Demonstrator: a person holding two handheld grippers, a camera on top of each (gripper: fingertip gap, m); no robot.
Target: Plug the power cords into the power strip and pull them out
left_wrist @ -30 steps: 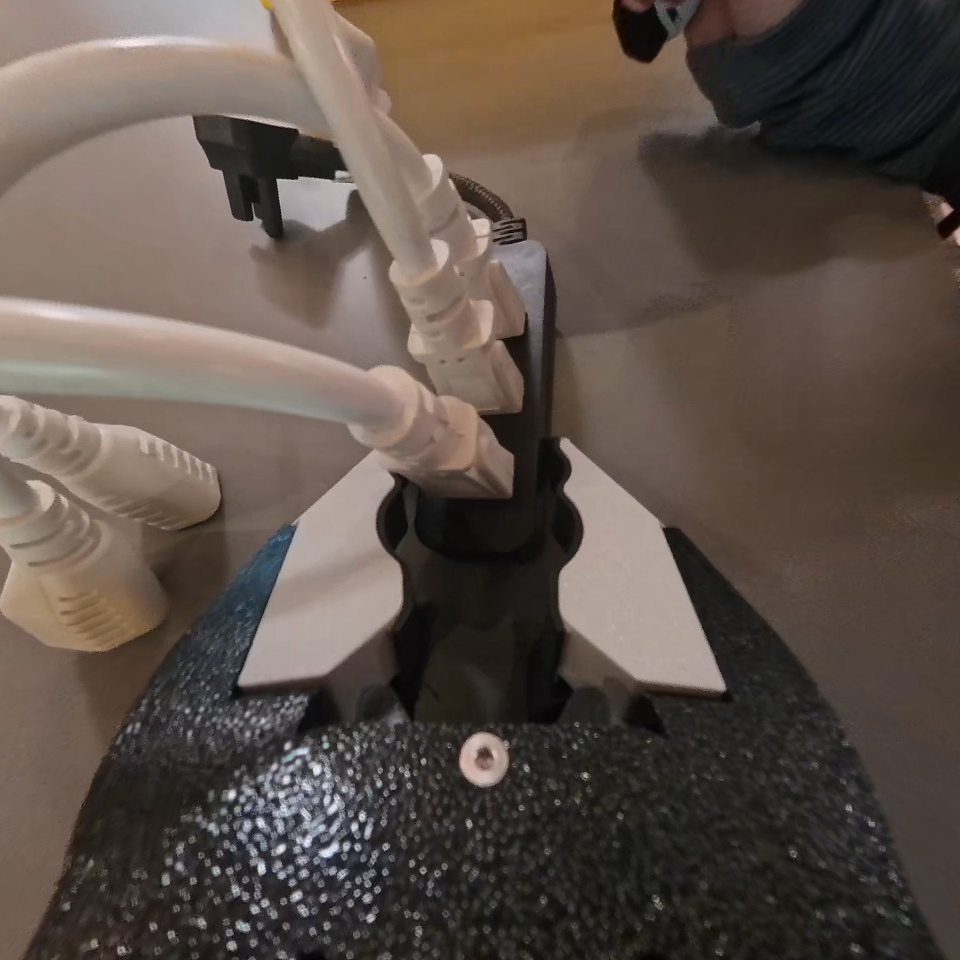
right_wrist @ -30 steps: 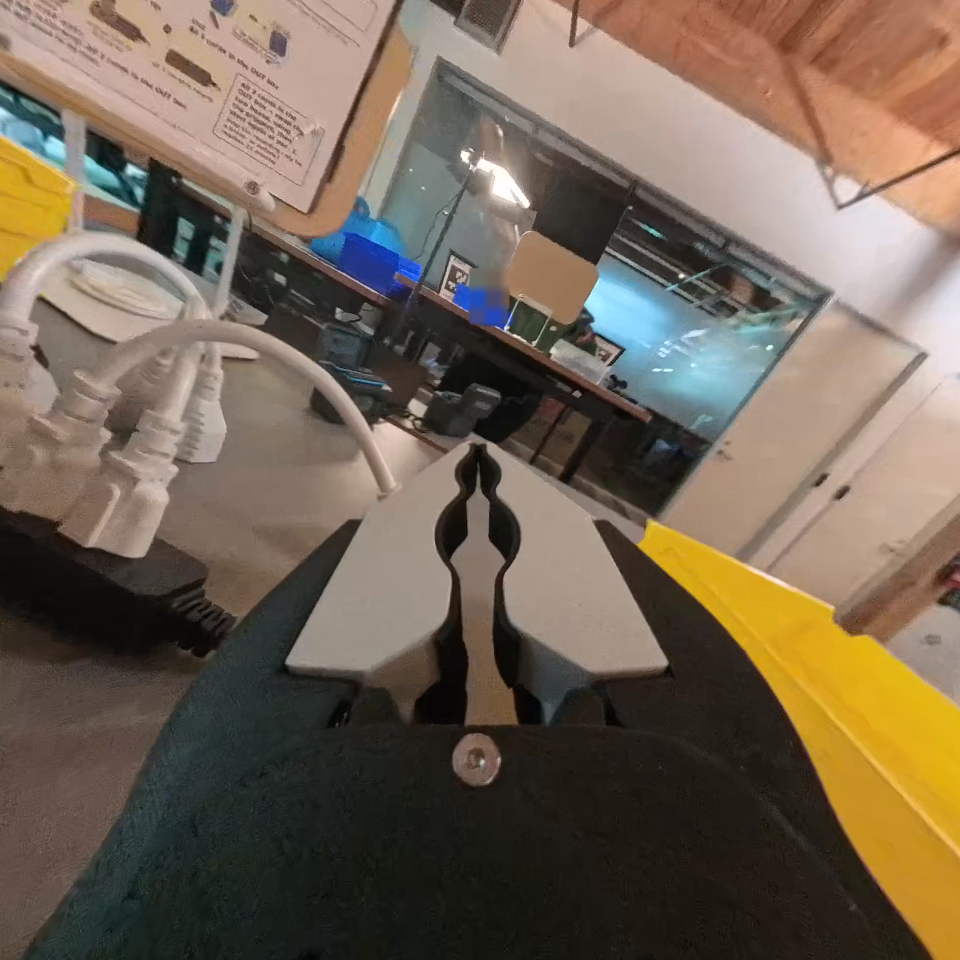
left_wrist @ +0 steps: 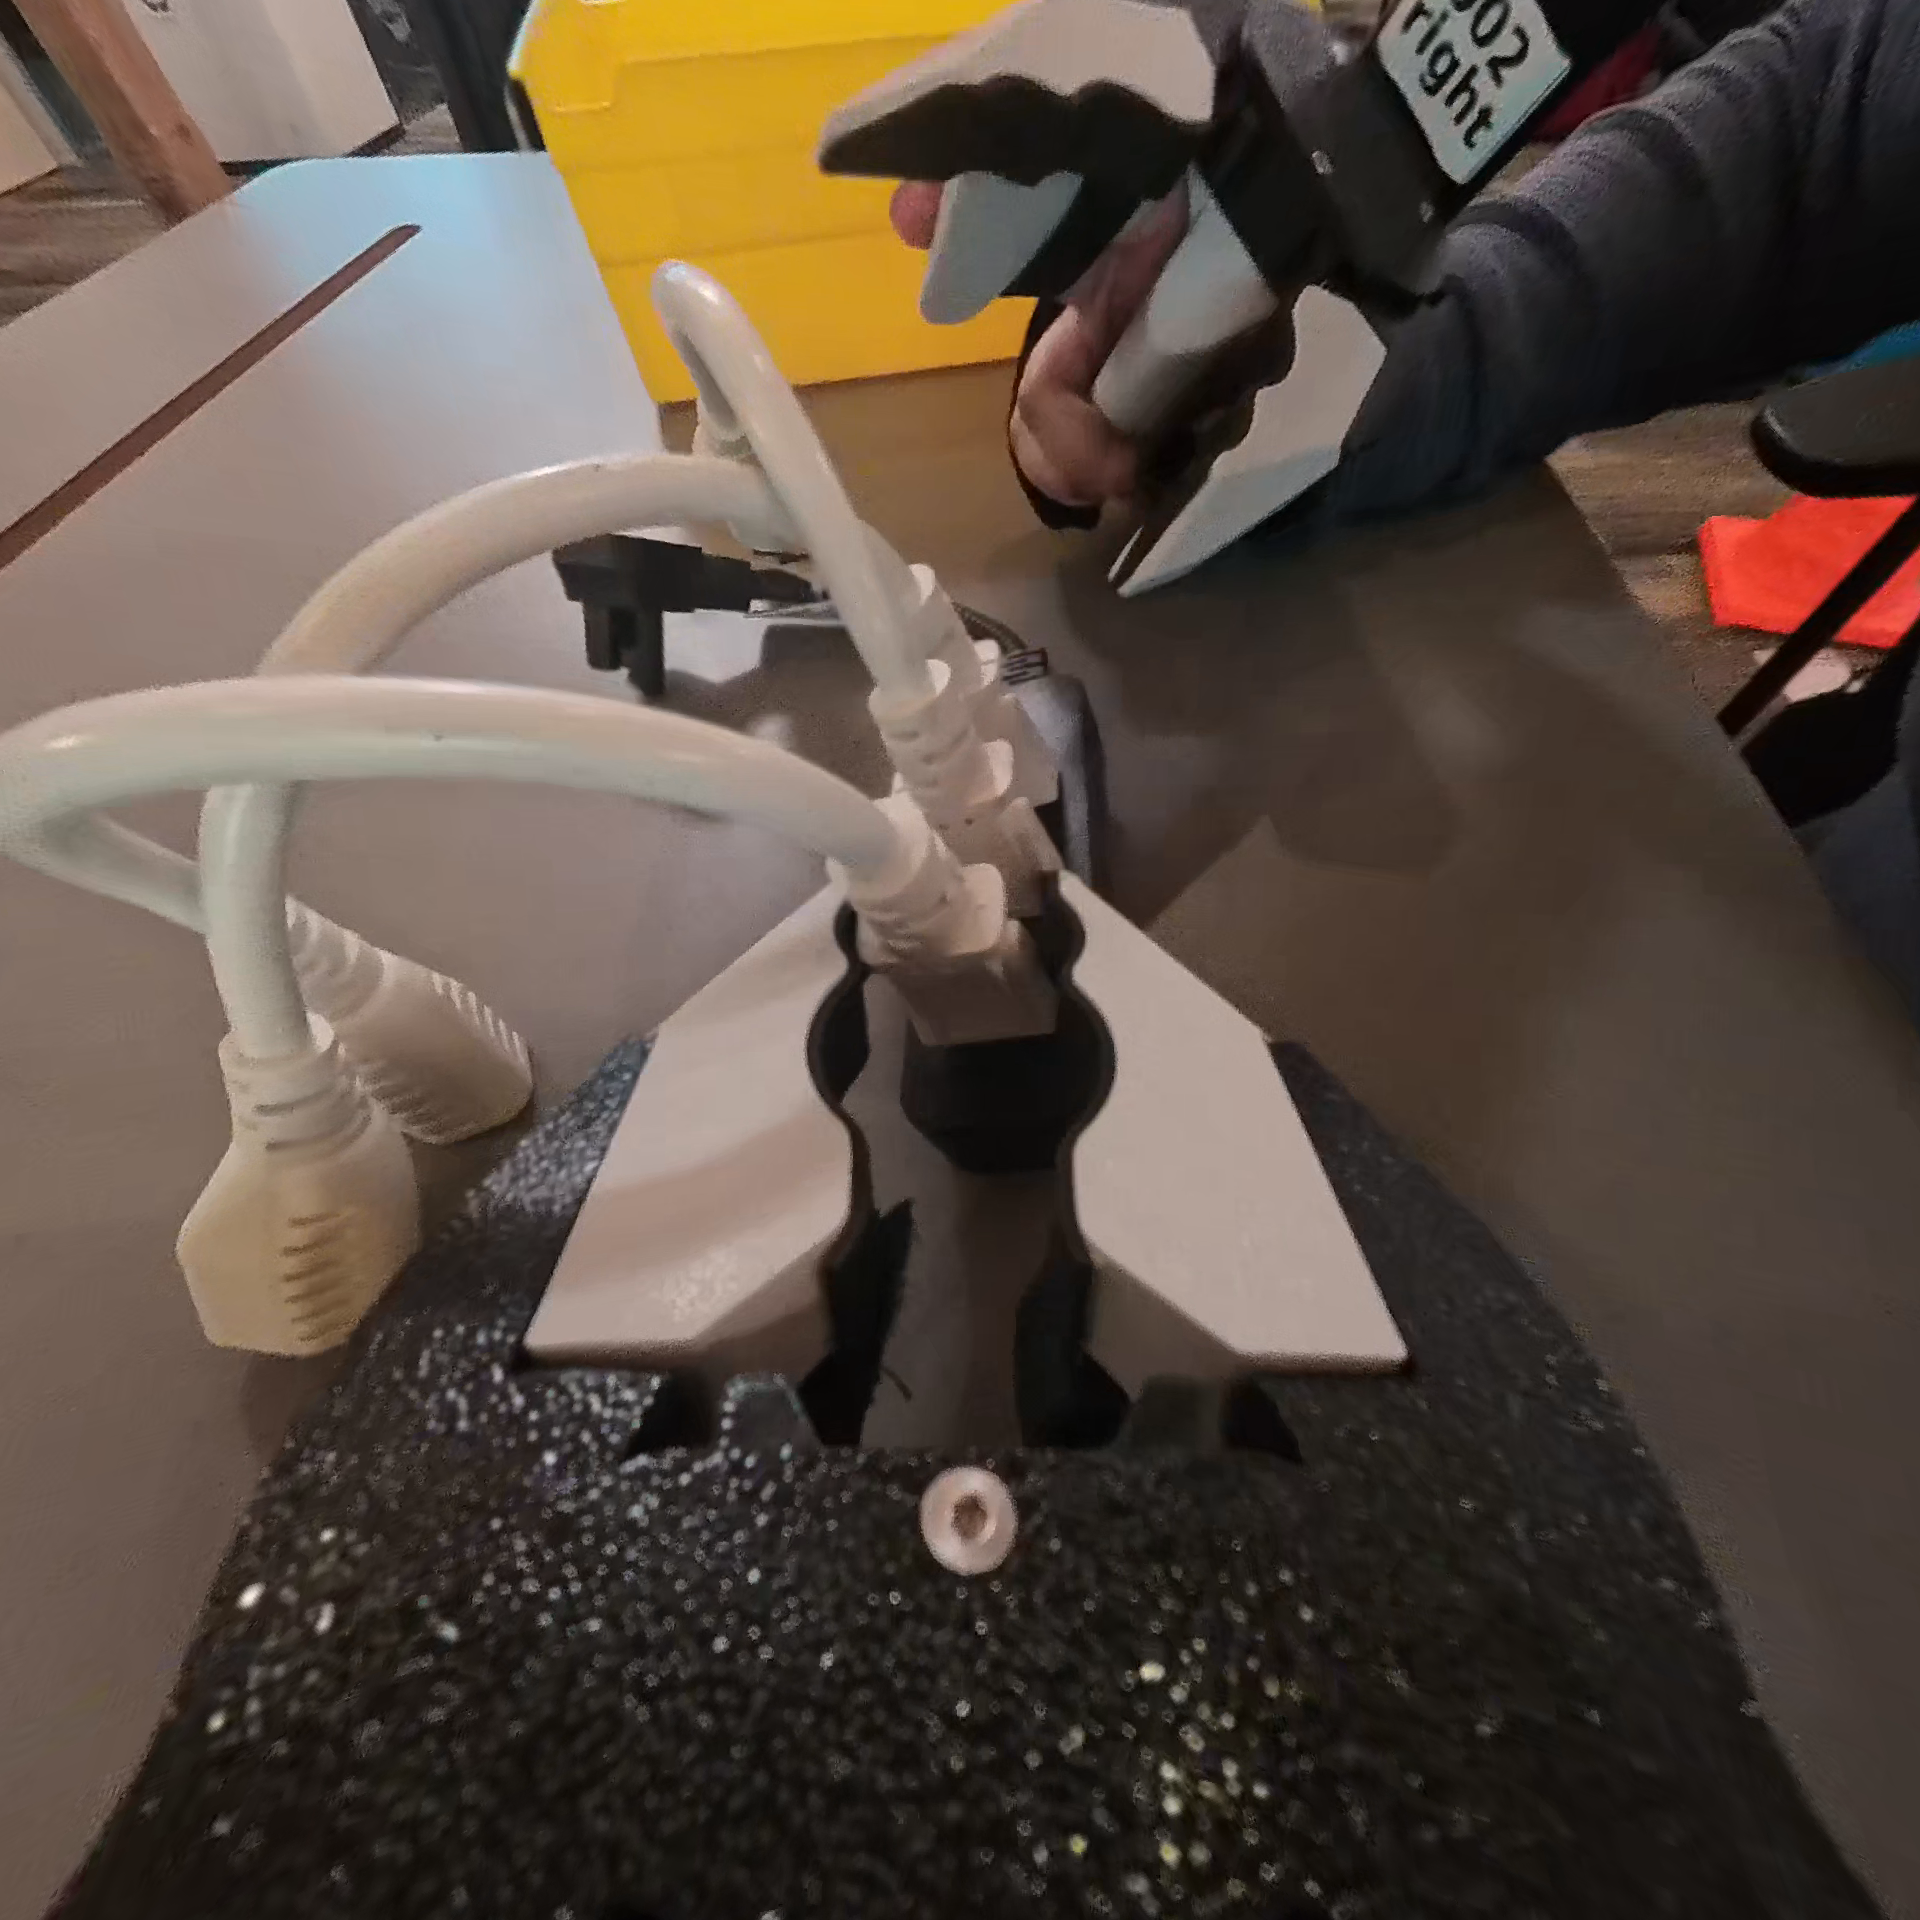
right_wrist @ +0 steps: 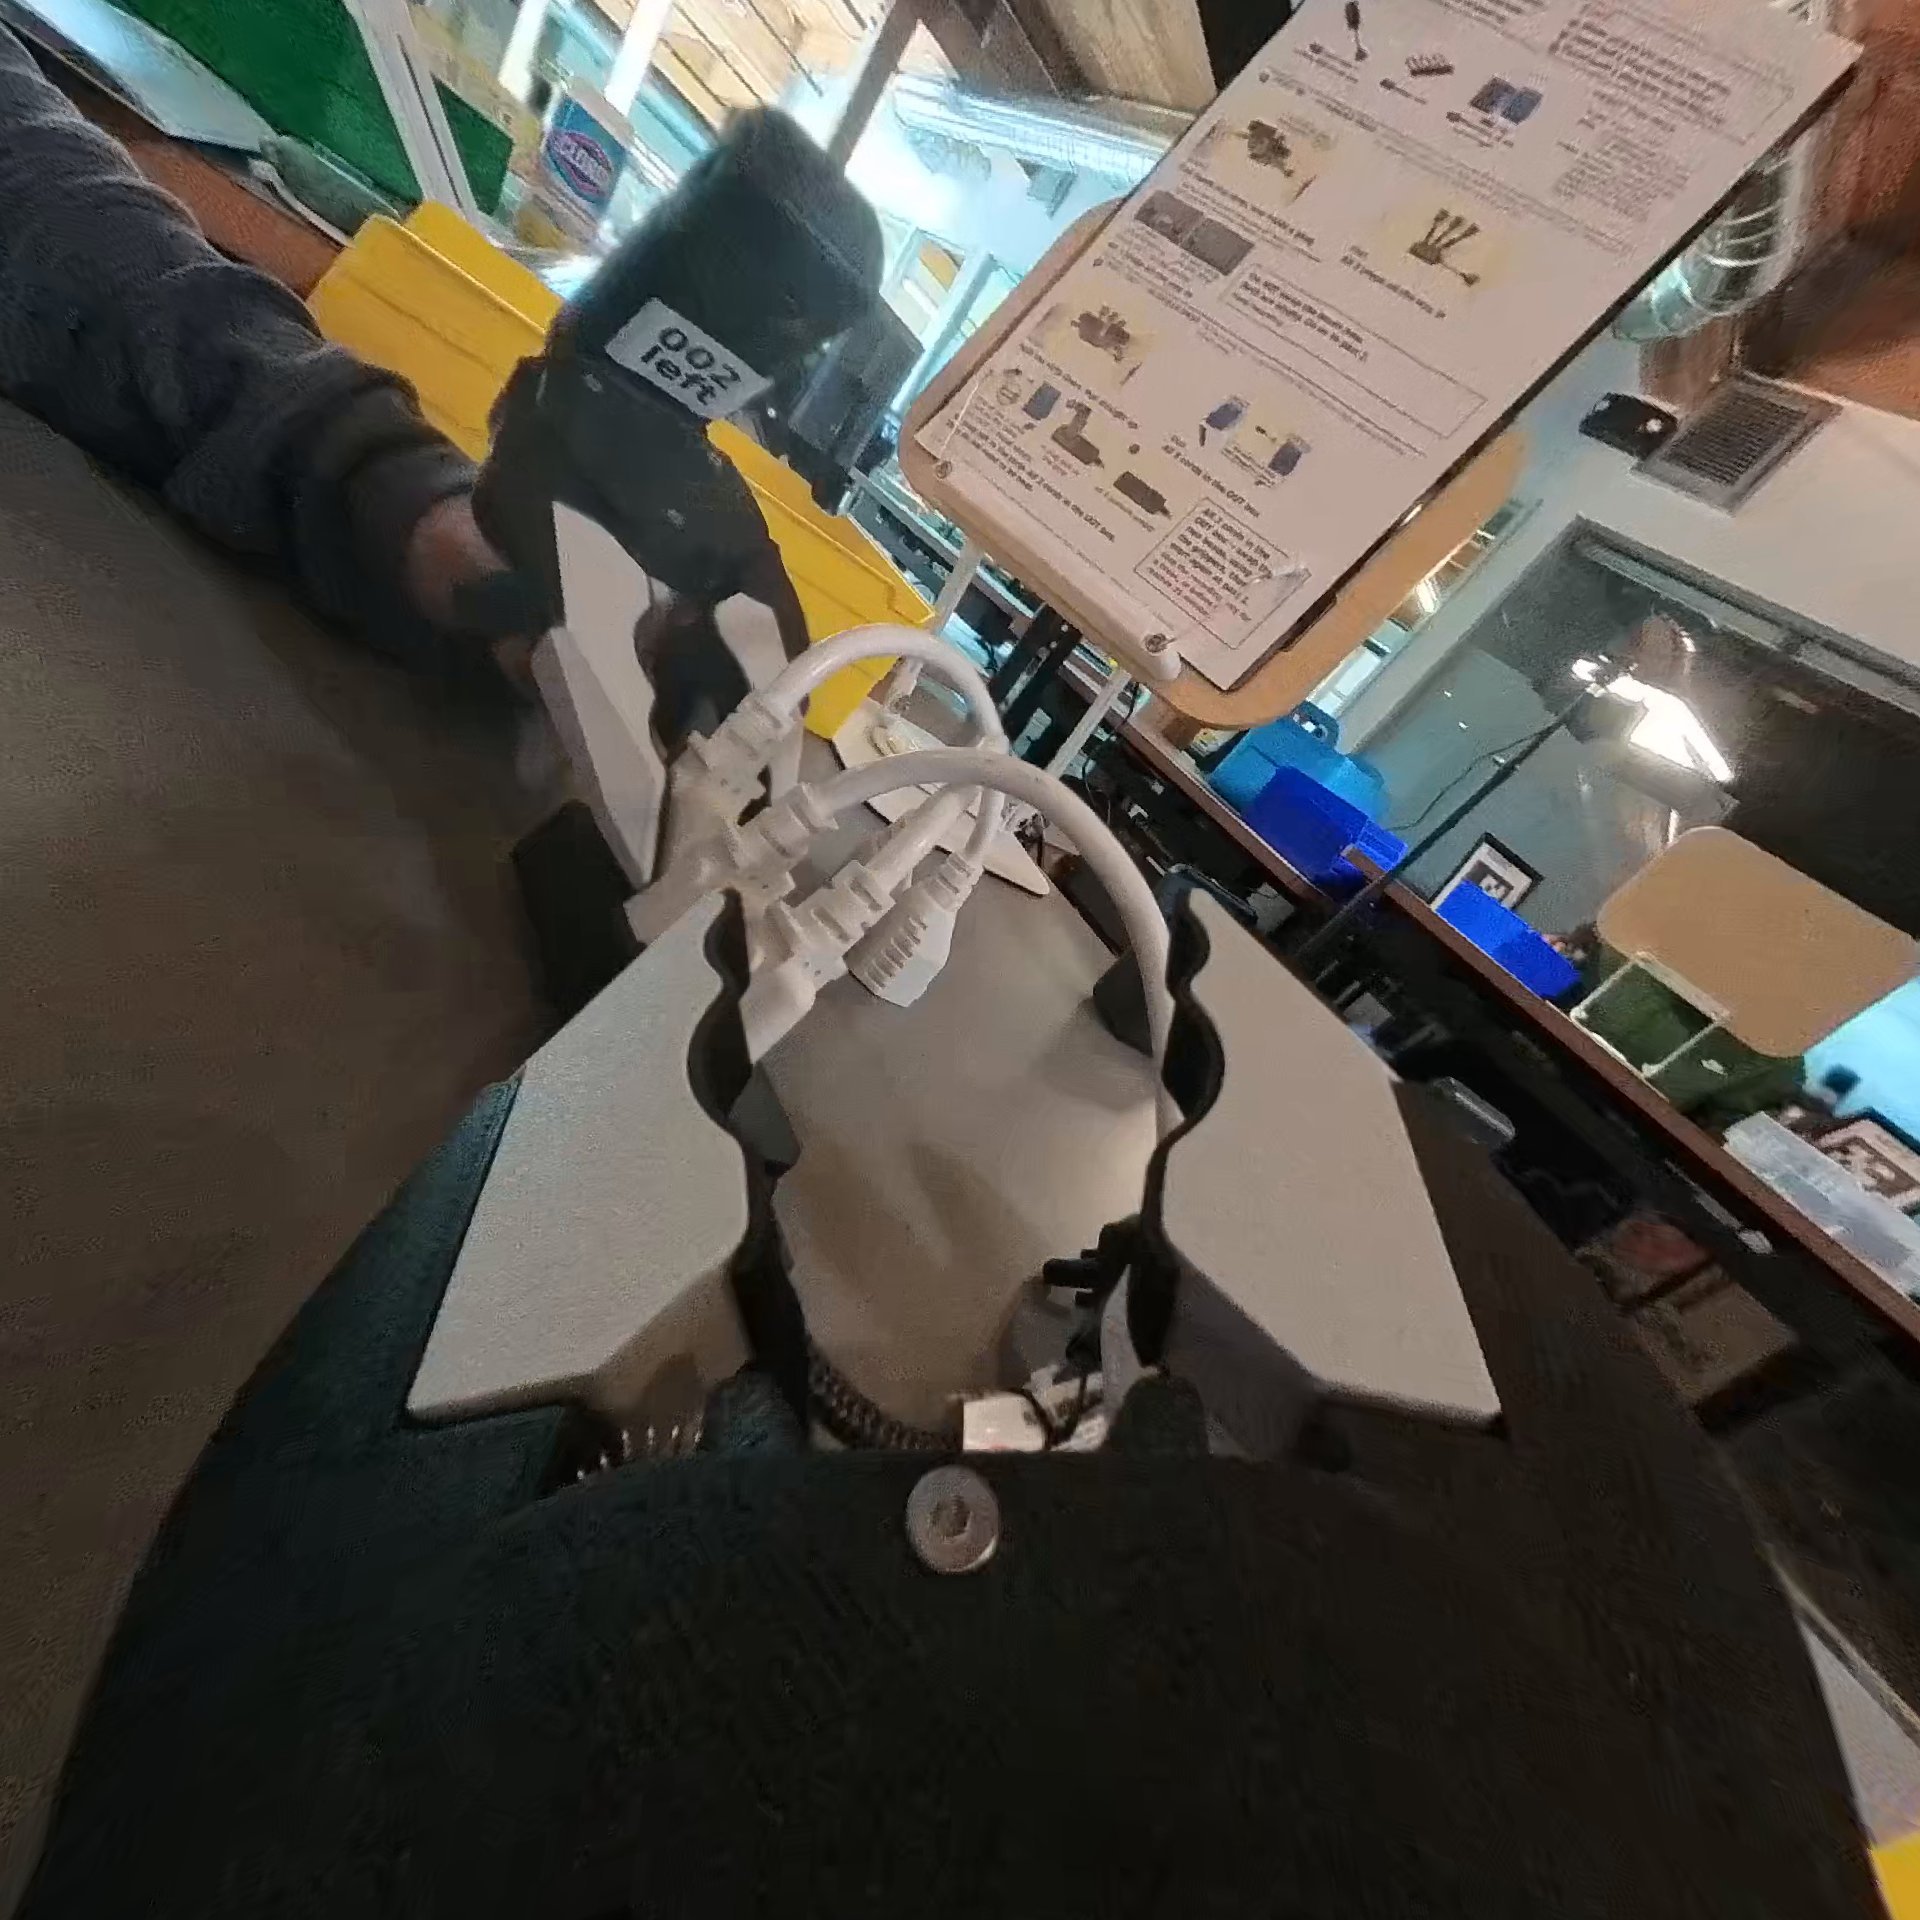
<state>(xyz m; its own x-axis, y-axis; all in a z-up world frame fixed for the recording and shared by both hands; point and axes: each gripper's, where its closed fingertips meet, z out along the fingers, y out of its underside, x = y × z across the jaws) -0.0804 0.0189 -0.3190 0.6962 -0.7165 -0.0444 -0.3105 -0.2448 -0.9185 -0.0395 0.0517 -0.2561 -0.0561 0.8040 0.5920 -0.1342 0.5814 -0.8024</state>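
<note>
A black power strip (left_wrist: 987, 1112) lies on the grey table with several white cord plugs (left_wrist: 966, 790) standing in it. My left gripper (left_wrist: 951, 904) is open. The strip's end and nearest plug sit between its fingertips, with a gap on the left side. Two loose white cord ends (left_wrist: 301, 1226) lie on the table to its left. My right gripper (right_wrist: 956, 914) is open wide at the strip's other end, looking along the row of plugs (right_wrist: 790, 904) toward the left gripper (right_wrist: 707, 758). It holds nothing. The hand holding it (left_wrist: 1081, 416) shows in the left wrist view.
A yellow bin (left_wrist: 748, 135) stands behind the strip. The strip's own black plug (left_wrist: 634, 592) lies beyond the cords and its braided cable (right_wrist: 862, 1403) runs under my right gripper. An instruction board on a stand (right_wrist: 1299, 343) rises past the table edge. A white table (left_wrist: 260, 343) adjoins at left.
My right gripper has opened and swung round to face the strip. My left gripper has tilted up and drawn back, so the strip no longer fills its jaws.
</note>
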